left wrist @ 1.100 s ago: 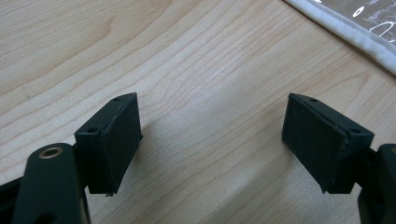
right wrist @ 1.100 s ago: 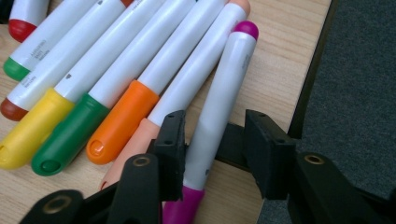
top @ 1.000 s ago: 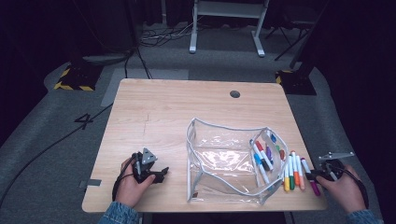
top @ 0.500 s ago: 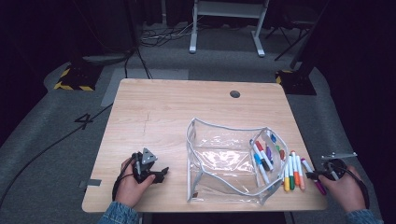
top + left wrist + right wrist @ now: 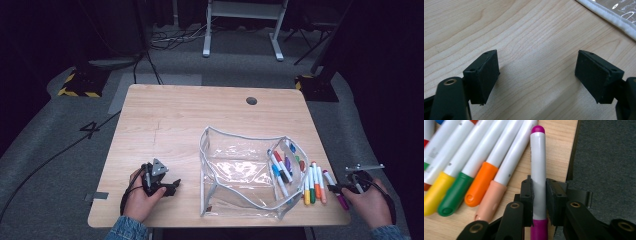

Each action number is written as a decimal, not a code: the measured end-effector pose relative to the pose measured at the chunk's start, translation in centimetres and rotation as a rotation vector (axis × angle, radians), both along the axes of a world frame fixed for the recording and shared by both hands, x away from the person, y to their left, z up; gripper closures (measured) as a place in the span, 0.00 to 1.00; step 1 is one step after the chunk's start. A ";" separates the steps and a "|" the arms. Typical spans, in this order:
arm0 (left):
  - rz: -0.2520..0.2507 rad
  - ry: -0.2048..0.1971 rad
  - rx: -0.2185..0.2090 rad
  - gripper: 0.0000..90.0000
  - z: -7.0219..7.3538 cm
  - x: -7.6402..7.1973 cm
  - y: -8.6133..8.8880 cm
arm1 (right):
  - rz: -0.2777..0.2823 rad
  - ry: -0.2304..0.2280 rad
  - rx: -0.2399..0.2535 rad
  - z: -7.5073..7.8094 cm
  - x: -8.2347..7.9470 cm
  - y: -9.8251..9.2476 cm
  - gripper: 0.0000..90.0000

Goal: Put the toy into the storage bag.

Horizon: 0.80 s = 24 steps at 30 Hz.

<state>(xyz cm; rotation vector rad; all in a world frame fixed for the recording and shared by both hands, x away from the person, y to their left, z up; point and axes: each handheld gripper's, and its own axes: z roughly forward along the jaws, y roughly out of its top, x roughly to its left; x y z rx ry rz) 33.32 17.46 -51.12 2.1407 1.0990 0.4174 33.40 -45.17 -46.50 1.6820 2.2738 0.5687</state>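
Right tongs [image 5: 539, 195] just closed, pads clamped on purple marker [image 5: 538, 170] at mid-barrel, at right edge of surface [image 5: 165, 125] beside marker row [image 5: 312, 182] (presumably bound for clear pouch [image 5: 240, 175]). Left tongs [image 5: 536, 75] wide open, empty, parked on bare wood.

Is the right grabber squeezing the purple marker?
Touching. In the right gripper view, both black pads of the right gripper press on the white barrel of the purple marker, with no gap on either side; its jaws have just been closing.
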 end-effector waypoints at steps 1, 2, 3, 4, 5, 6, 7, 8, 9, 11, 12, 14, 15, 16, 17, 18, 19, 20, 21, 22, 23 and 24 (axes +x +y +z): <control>0.000 0.000 0.000 0.22 0.0 0.0 0.0 | 0.005 -0.005 0.008 0.2 0.0 0.0 0.86; 0.000 0.000 0.000 0.22 0.0 0.0 0.0 | 0.009 -0.007 0.013 0.5 0.0 0.1 0.86; 0.000 0.000 0.000 0.22 0.0 0.0 0.0 | 0.014 -0.009 0.014 0.8 -0.1 0.1 0.86; 0.000 -0.001 -0.001 0.22 0.0 0.0 0.0 | 0.023 -0.016 0.015 1.1 -0.1 0.2 0.86; -0.001 0.000 0.000 0.22 0.0 0.0 0.0 | 0.028 -0.021 0.019 1.6 -0.1 0.3 0.86; 0.000 0.000 0.000 0.22 0.0 0.0 0.0 | 0.035 -0.027 0.023 2.0 -0.1 0.3 0.86; 0.000 0.000 0.000 0.22 0.0 0.0 0.0 | 0.040 -0.037 0.027 2.5 -0.1 0.5 0.86; 0.000 0.000 0.000 0.22 0.0 0.0 0.0 | 0.046 -0.045 0.033 3.0 -0.1 0.6 0.86; 0.000 -0.001 -0.002 0.22 0.0 0.0 0.0 | 0.057 -0.053 0.036 3.6 0.0 0.6 0.86; -0.004 0.001 0.000 0.21 0.0 0.0 0.0 | 0.066 -0.064 0.050 4.6 0.0 0.9 0.86; -0.014 0.000 0.007 0.21 0.0 0.1 0.1 | 0.075 -0.069 0.054 5.0 0.1 0.9 0.86; -0.017 -0.001 0.004 0.19 0.0 0.1 0.0 | 0.087 -0.081 0.063 6.0 0.2 1.1 0.86; -0.017 -0.001 0.004 0.19 0.0 0.1 0.0 | 0.096 -0.088 0.065 6.4 0.2 1.3 0.86; -0.017 -0.001 0.004 0.19 0.0 0.1 0.0 | 0.104 -0.092 0.069 6.9 0.2 1.4 0.86; -0.018 -0.001 0.005 0.19 0.0 0.1 0.0 | 0.112 -0.096 0.073 7.4 0.2 1.6 0.86; -0.017 -0.001 0.004 0.19 0.0 0.1 0.0 | 0.121 -0.102 0.077 7.9 0.2 1.8 0.86; -0.017 -0.001 0.005 0.19 0.0 0.1 0.0 | 0.130 -0.108 0.078 8.4 0.2 2.0 0.86; -0.017 -0.001 0.005 0.19 0.0 0.1 0.0 | 0.144 -0.114 0.081 8.9 0.2 2.2 0.86; -0.018 -0.001 0.005 0.19 0.0 0.1 0.0 | 0.152 -0.123 0.083 9.3 0.2 2.4 0.86; -0.017 -0.001 0.005 0.19 0.0 0.1 0.0 | 0.160 -0.127 0.086 9.8 0.2 2.6 0.86; -0.018 -0.001 0.005 0.19 0.0 0.1 0.0 | 0.173 -0.136 0.089 10.3 0.2 2.9 0.86; -0.018 -0.001 0.005 0.19 0.0 0.1 0.0 | 0.180 -0.142 0.095 10.8 0.2 3.1 0.86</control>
